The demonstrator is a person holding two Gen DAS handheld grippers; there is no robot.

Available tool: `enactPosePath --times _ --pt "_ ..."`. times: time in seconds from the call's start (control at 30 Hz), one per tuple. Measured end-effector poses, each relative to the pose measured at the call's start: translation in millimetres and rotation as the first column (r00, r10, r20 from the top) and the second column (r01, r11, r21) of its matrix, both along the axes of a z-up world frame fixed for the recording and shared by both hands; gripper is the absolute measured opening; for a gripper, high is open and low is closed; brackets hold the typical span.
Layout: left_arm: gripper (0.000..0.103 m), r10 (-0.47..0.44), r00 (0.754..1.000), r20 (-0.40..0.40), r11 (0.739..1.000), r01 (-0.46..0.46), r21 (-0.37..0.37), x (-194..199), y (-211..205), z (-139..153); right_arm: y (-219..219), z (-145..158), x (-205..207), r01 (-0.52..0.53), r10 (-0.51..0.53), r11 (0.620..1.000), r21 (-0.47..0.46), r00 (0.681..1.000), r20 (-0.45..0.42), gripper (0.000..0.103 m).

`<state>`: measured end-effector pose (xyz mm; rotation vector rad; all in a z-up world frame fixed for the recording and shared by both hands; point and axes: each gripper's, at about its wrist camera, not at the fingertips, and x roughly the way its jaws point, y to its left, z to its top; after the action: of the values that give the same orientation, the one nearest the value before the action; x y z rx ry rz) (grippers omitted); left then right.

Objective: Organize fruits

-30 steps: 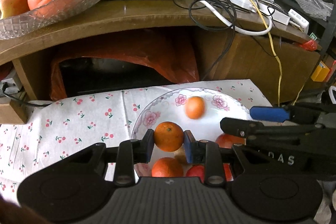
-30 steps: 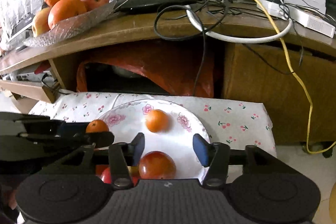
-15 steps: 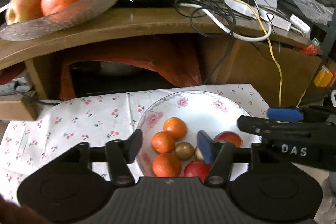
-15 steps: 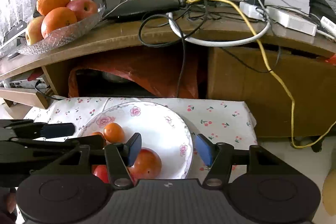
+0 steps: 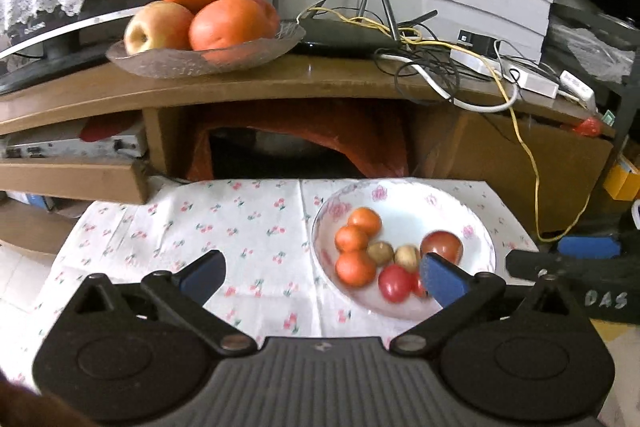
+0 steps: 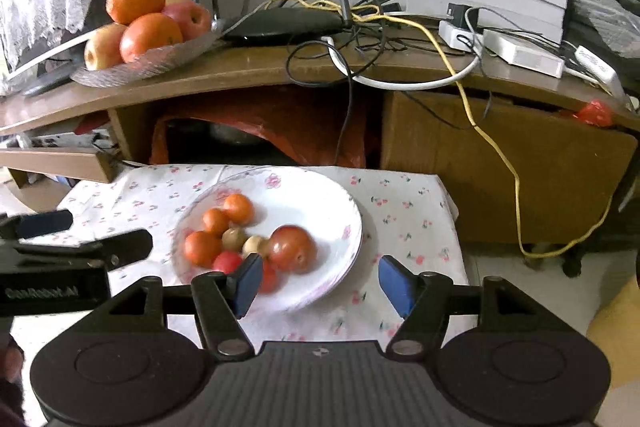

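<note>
Both the left claw and right claw (jaws just opened, nothing between) hover near the fruit plate, cabinet beyond.

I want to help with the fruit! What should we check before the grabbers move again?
1. Left gripper holds nothing: ok, its jaws have just been opening and stand wide apart, empty.
2. Right gripper holds nothing: ok, its jaws have just been opening, with no fruit between them.
3. Three small orange mandarins lie in the white flowered plate: ok.
4. Big red tomato lies in the plate: ok.
5. Flowered tablecloth has no stray fruit: ok where visible.
6. Glass fruit dish on the wooden shelf has room for more: cannot tell.
</note>
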<state>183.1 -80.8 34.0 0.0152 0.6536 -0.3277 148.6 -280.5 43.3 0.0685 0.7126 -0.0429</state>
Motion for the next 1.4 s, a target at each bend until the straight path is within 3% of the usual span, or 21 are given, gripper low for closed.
enactPosePath --times 0.1,0.3,0.5,0.6,0.77,1.0,1.4 --pt "0.103 0.003 1.0 -0.009 1.0 -0.003 -0.004 -21.9 10.2 -2.6 9.8 4.1 -21.1 -0.003 0.003 1.0 0.013 1.0 0.004 0.065" --pt "0.103 -0.034 0.994 -0.106 0.999 0.029 -0.045 -50.5 25.1 -4.8 28.3 7.8 -59.3 -0.01 0.01 1.0 0.002 1.0 0.011 0.069" --pt "0.103 0.008 0.997 -0.079 0.993 0.002 0.12 -81.3 20.6 -5.2 37.9 5.3 -85.0 0.002 -0.002 1.0 0.004 1.0 -0.006 0.069" --pt "0.103 0.023 0.997 -0.076 0.99 -0.013 0.139 -94.1 25.2 -5.6 41.1 3.7 -94.9 0.005 -0.004 1.0 0.011 1.0 -0.014 0.069" --pt "0.103 0.023 0.996 -0.086 0.99 -0.011 0.137 -111.4 34.2 -6.7 50.8 -1.9 -111.0 0.008 -0.008 1.0 0.001 0.999 -0.035 0.069" --pt "0.103 0.028 0.987 -0.158 0.994 -0.011 0.108 -123.9 43.1 -15.6 62.7 -11.1 -126.9 0.001 -0.002 1.0 -0.017 0.997 -0.071 0.069" --pt "0.103 0.044 0.984 -0.174 0.993 -0.024 0.116 -135.1 47.3 -18.6 69.7 -18.6 -137.2 0.001 -0.003 1.0 -0.027 0.995 -0.097 0.07"
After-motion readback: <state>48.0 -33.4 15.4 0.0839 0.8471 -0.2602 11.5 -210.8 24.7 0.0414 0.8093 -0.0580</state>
